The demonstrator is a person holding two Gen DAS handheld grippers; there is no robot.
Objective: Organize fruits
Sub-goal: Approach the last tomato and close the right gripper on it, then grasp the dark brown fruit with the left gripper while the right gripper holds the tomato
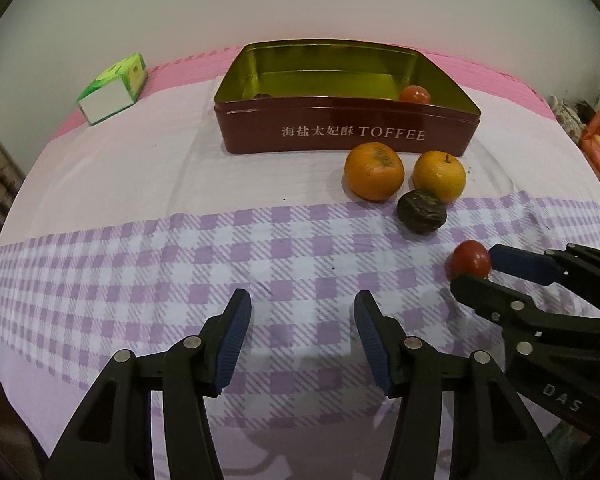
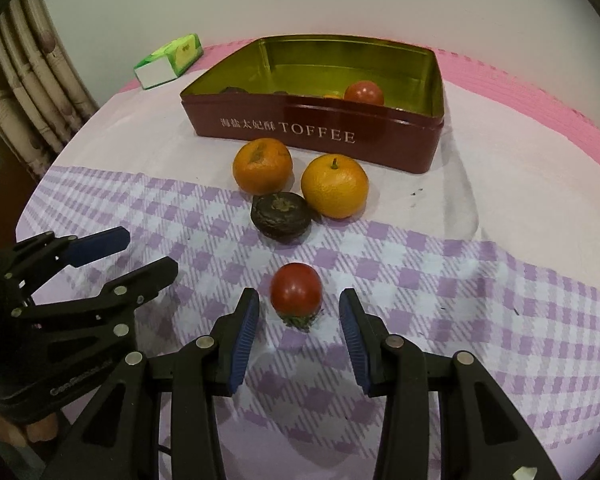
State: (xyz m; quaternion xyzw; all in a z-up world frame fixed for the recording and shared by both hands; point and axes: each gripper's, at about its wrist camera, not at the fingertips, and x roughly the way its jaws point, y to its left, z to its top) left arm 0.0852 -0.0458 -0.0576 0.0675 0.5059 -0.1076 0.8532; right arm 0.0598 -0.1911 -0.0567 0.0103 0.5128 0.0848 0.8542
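— While the right gripper (image 2: 299, 312) hangs with its jaws apart, where's the tomato (image 2: 296, 289)?
— Straight ahead on the checked cloth (image 2: 440, 280), just past the fingertips, untouched; the right is nearer. Small, round, glossy red, calyx toward the gripper.
— And the left gripper (image 1: 303, 312)?
— Open, empty, off to the side.
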